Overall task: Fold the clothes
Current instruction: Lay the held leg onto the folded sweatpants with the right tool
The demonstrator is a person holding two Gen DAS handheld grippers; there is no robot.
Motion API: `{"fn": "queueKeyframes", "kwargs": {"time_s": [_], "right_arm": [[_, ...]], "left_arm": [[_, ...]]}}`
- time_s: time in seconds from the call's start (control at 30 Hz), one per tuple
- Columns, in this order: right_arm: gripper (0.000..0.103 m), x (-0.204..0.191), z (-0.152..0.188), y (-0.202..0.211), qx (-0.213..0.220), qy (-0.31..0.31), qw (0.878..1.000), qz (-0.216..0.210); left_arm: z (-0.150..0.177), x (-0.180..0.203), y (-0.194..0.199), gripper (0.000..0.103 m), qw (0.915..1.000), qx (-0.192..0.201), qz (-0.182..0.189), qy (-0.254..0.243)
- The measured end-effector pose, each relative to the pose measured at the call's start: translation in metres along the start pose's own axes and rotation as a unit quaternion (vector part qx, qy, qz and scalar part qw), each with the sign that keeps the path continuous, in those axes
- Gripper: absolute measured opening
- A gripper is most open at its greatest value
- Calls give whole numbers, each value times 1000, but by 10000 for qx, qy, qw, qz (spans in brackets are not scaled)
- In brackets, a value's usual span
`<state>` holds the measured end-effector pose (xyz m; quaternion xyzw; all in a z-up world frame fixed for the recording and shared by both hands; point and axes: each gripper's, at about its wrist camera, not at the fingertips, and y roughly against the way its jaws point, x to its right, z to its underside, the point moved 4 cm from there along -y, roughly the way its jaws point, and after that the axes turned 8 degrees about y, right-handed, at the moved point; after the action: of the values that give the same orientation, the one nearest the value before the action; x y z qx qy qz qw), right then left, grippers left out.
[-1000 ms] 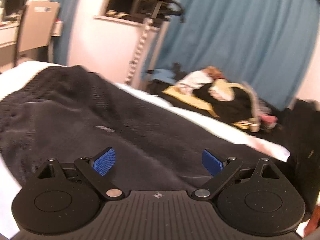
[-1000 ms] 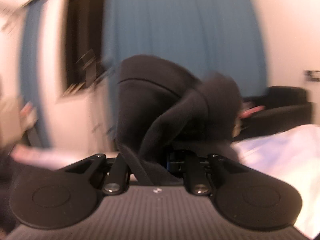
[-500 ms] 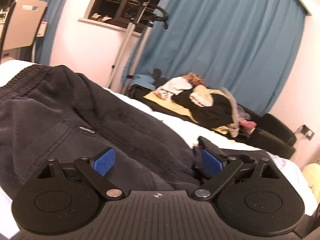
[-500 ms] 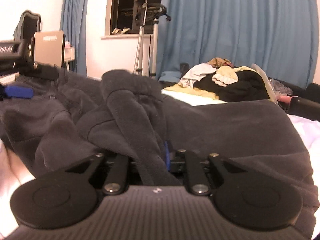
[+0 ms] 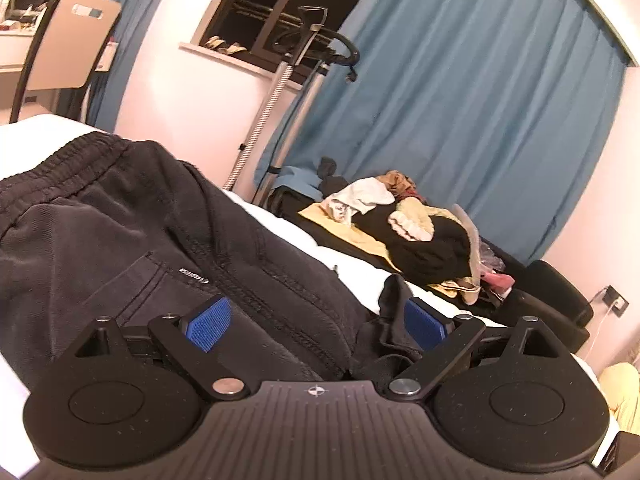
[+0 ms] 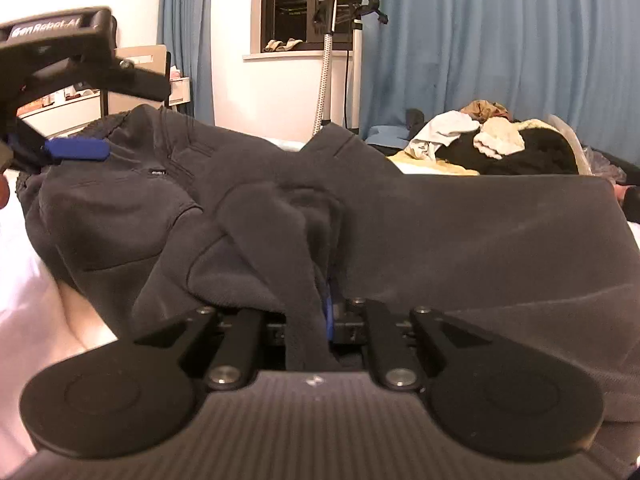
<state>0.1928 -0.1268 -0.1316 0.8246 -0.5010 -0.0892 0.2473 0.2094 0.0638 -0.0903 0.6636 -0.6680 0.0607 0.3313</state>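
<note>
Here: right claw [image 6: 320, 316] clenched on bunched fold of dark sweatpants [image 6: 460, 232]. Left claw [image 5: 316, 322] released, pads wide apart over pants' pocket area. Sweatpants spread on white bed [image 6: 36, 280]; clothes pile [image 5: 404, 224] beyond, by blue curtain [image 5: 460, 120].

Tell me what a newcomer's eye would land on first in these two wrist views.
First, the dark grey sweatpants sprawled over the white bed, filling both views. The right gripper is shut on a bunched fold of them, while the left gripper is open above the waistband end. Behind, a heap of mixed clothes lies before the blue curtain.
</note>
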Motion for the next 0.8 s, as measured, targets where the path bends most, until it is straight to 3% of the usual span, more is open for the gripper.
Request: {"fn": "queueKeyframes", "kwargs": {"time_s": [0.03, 0.1, 0.2, 0.37, 0.47, 0.57, 0.67, 0.7, 0.8], "right_arm": [[18, -1, -5, 2, -9, -7, 10000, -39], [38, -3, -13, 7, -51, -78, 9998, -154], [55, -3, -22, 26, -161, -259, 9993, -235], [62, 16, -26, 78, -116, -810, 9965, -198], [72, 50, -29, 106, 264, -1431, 9890, 250], [73, 84, -26, 110, 516, -1987, 9762, 693], [79, 112, -12, 101, 677, -2320, 9637, 1138], [85, 119, -7, 99, 711, -2355, 9601, 1330], [86, 144, 12, 90, 742, -2614, 9466, 1733]], "left_arm": [[1, 2, -1, 95, 10000, 5, 61, -56], [6, 11, -4, 95, 9992, -40, 195, -352], [19, 22, -10, 95, 9962, -176, 246, -813], [32, 29, -10, 95, 9929, -280, 418, -1075], [35, 33, -6, 95, 9909, -153, 551, -1215], [36, 36, -7, 95, 9898, -109, 626, -1275], [41, 35, -17, 95, 9890, -247, 299, -1426], [44, 34, -23, 95, 9879, -389, 135, -1495], [53, 22, -41, 95, 9823, -1040, -424, -1498]]}}
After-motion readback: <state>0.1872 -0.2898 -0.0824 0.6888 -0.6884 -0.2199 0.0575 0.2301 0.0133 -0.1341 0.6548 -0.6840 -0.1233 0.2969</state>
